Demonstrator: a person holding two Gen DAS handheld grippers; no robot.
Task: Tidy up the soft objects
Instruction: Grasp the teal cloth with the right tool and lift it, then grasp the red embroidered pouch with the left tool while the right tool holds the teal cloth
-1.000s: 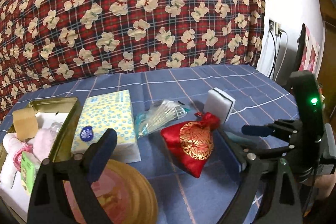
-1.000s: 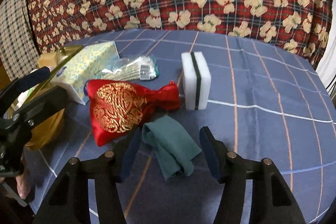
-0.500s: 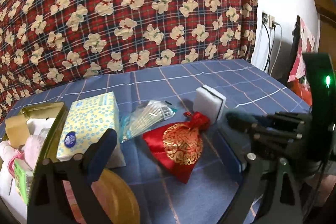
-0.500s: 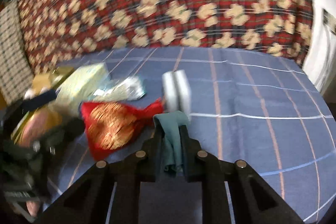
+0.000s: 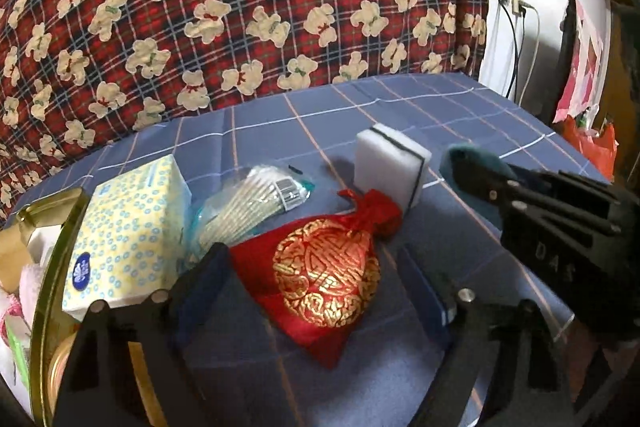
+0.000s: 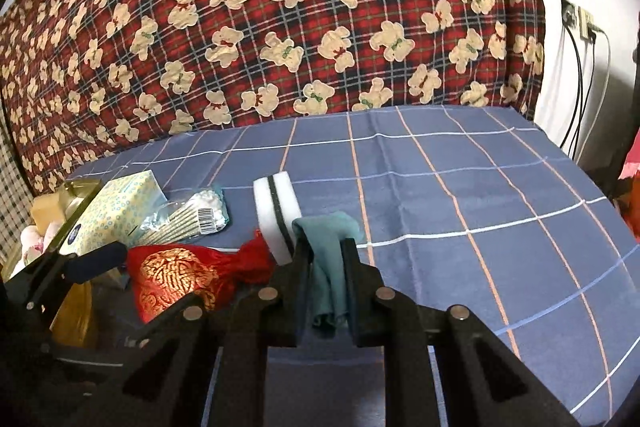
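Over the blue bench (image 6: 460,187), our right hand-held gripper (image 6: 326,263) is pinching the cloth (image 6: 326,239) for stowing; left hand-held gripper (image 5: 316,275) is waiting wide.

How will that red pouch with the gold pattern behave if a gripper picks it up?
The red pouch lies slumped and wrinkled on the tablecloth, so it probably sags when lifted. Its satin sheen suggests it may slip. Its cinched neck looks easiest to pinch.

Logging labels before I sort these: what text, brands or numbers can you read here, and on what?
"DAS": embossed on the black body of the right gripper.
Tissue box: blue round logo, lettering too blurred to read.
Cotton swab pack: barcode label, digits too small.
Red pouch: gold ornamental emblem, not legible as text.
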